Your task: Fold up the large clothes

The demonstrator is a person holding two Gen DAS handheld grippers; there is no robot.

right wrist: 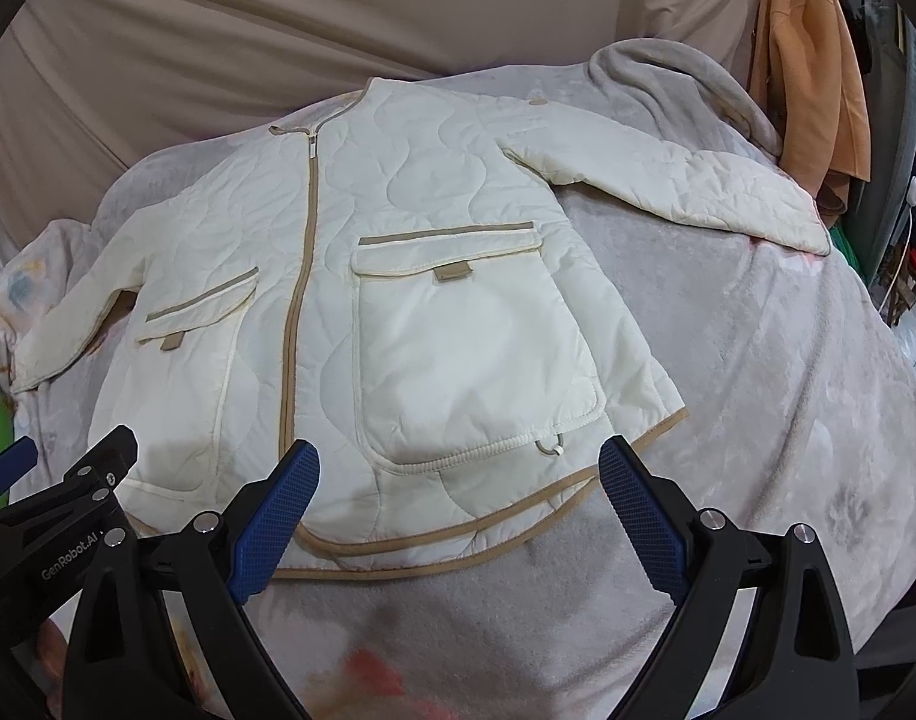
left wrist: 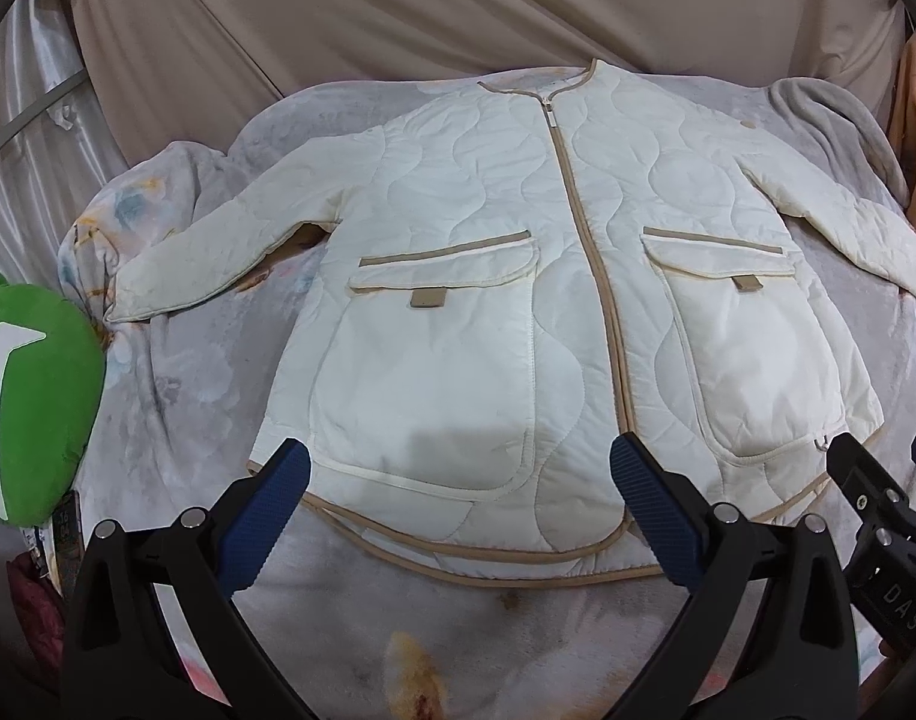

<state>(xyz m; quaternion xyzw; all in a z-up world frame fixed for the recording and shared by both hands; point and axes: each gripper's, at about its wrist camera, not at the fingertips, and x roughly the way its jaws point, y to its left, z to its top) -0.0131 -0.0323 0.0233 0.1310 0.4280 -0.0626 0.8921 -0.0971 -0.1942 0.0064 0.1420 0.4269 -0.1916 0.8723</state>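
Observation:
A cream quilted jacket (left wrist: 488,276) with tan trim lies flat, front up and zipped, sleeves spread out to both sides, on a grey blanket. It also shows in the right wrist view (right wrist: 398,276). My left gripper (left wrist: 458,468) is open and empty, hovering over the hem below the left pocket. My right gripper (right wrist: 458,468) is open and empty, over the hem below the right pocket. The right gripper's body shows at the right edge of the left wrist view (left wrist: 878,510).
The grey blanket (right wrist: 758,390) covers a bed. A green cushion (left wrist: 32,396) lies at the left edge. A beige curtain (left wrist: 398,12) hangs behind. An orange garment (right wrist: 812,60) hangs at the far right.

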